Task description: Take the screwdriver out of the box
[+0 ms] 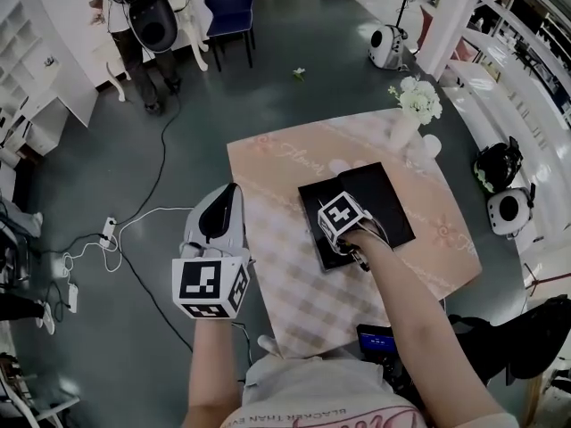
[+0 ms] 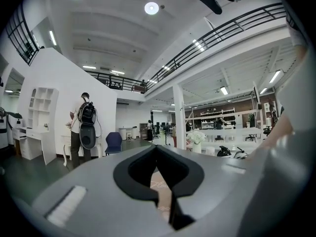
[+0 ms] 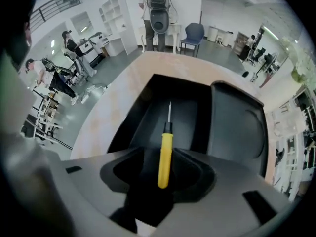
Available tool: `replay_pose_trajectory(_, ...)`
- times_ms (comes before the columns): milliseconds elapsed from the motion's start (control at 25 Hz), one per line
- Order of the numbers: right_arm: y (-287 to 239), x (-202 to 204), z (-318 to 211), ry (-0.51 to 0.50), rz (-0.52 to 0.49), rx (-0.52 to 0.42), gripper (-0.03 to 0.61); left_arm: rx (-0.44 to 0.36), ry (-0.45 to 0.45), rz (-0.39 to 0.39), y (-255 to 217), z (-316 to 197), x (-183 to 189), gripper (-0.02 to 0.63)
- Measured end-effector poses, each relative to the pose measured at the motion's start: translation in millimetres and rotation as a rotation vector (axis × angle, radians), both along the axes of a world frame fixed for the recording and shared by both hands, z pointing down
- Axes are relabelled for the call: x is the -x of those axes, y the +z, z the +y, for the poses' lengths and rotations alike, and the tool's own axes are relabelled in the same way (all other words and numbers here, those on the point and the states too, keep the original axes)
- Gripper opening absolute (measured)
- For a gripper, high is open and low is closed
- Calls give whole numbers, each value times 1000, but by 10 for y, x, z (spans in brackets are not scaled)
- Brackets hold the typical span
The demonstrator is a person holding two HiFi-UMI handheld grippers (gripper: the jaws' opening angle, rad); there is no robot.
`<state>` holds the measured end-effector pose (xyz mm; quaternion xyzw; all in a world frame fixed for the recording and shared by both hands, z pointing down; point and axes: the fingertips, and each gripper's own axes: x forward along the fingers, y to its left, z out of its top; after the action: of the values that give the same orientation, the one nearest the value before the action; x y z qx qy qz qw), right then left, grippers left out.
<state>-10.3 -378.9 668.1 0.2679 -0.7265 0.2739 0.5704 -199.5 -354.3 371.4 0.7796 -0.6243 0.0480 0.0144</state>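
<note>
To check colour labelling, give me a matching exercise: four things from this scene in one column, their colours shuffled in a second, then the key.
Things
1. screwdriver handle
2. box
3. chair
4. flowers

Colours
A. white
B. yellow
C. blue
D. black

Pairs: 1-B; 2-D; 3-C; 4-A

Bright even light from round ceiling lamps (image 2: 151, 7), fisheye bending, dark rounded corners; near foreground soft
</note>
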Motion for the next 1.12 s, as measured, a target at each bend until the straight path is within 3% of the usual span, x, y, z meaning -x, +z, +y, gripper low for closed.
replay_pose_trajectory(120, 139, -21, 48, 6, 89, 59, 184, 5, -11, -7, 23, 21, 58, 11)
replay_pose_trajectory(280, 255, -49, 39, -61, 209, 81, 196, 12, -31, -15, 46, 51, 155, 11)
replay_pose_trajectory(480, 423, -14, 67, -61, 203, 123, 181, 18, -50, -16, 55, 89, 244, 11)
replay_pose_trajectory(720, 347, -102, 119, -15, 237, 124, 79, 20, -52, -20, 83, 122, 260, 11)
replay_pose_trajectory(1000, 292, -156, 85, 2, 214, 108, 78, 10, -37, -26, 17, 133, 186, 11)
replay_pose_trajectory(1120, 188, -157, 114, 61, 165, 114, 77, 3, -30, -26, -12, 145, 145, 11)
